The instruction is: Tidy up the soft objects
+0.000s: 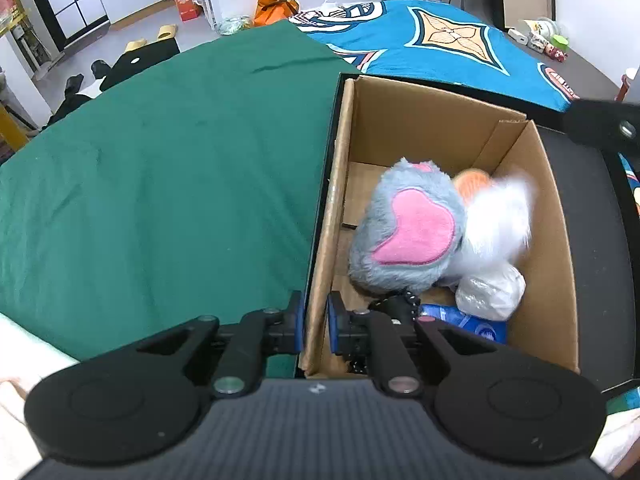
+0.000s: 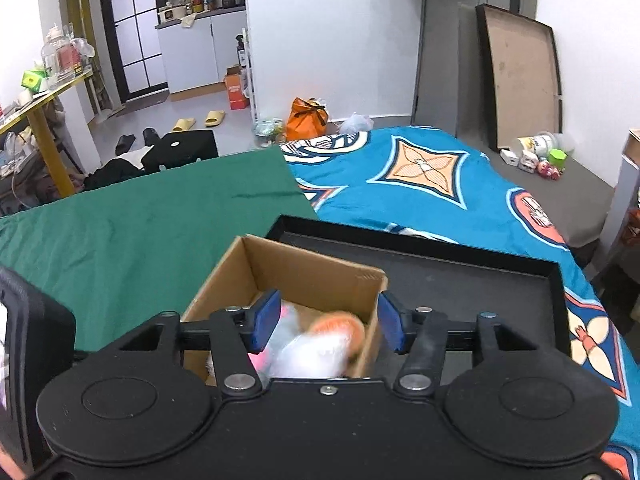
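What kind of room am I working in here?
Probably a small studio flat: a bed under a blue patterned blanket, kitchen cabinets beyond the doorway, yellow slippers on the floor.

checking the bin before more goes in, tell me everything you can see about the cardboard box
The cardboard box is plain brown corrugated card, open-topped, standing upright in a shallow black tray on the bed. The left gripper pinches its near-left wall. Inside lie a grey-and-pink plush, a blurred white-and-orange plush, a crumpled clear bag and a blue packet.
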Demonstrator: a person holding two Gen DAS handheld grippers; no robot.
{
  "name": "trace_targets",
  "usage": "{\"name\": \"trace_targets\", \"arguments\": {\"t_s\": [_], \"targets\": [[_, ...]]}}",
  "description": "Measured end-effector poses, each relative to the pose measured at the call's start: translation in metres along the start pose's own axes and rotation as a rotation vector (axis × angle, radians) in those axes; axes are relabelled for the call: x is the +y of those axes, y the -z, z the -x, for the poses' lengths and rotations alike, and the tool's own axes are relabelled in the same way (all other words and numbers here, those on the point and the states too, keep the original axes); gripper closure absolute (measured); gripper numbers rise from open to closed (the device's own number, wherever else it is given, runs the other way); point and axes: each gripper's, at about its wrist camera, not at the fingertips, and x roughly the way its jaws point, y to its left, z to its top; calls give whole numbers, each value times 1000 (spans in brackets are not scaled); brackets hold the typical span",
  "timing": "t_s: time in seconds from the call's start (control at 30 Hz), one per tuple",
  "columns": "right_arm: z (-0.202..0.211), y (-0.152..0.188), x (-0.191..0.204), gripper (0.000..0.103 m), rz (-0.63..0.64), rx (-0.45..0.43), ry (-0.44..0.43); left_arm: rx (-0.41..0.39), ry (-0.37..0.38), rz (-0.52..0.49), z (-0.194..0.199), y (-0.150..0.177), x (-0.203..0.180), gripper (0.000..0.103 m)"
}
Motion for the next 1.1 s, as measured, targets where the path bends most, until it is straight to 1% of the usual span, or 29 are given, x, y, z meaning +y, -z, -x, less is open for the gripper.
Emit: {"name": "trace_targets", "arguments": {"t_s": [0.07, 0.17, 0.23, 0.3, 0.37, 0.47, 0.53, 0.57, 0.6, 0.63, 0.73, 0.9, 0.97, 1.1], "targets": [[5, 3, -6, 46, -14, 8, 3, 14, 4, 14, 0, -2, 1, 92], [14, 10, -16, 45, -39, 18, 16, 17, -22, -20, 4, -5, -5, 91], [20, 14, -23, 41, -55, 23, 22, 16, -36, -23, 8, -5, -8, 91], [26, 17, -30, 32, -69, 24, 30, 14, -43, -12, 11, -5, -9, 87], [34, 20, -36, 26, -82, 21, 34, 20, -41, -12, 15, -6, -11, 87], [43, 23, -45, 24, -114, 14, 36, 8, -30, -24, 28, -9, -14, 78], [50, 25, -51, 22, -143, 9, 34, -7, -18, -26, 38, -11, -16, 63], [54, 26, -54, 21, -157, 2, 37, -19, -19, -25, 45, -12, -18, 59], [58, 26, -56, 17, -166, -6, 38, -31, -23, -28, 51, -12, -20, 53], [62, 27, -58, 15, -172, -16, 39, -42, -25, -36, 56, -12, -23, 48], [74, 29, -64, 12, -187, -47, 32, -75, -21, -44, 73, -12, -31, 39], [91, 36, -76, 8, -223, -75, 25, -104, -19, -34, 97, -10, -37, 29], [98, 40, -81, 5, -233, -80, 23, -108, -19, -39, 105, -9, -39, 28], [113, 45, -91, 3, -262, -88, 7, -116, -2, -35, 123, -6, -41, 27]]}}
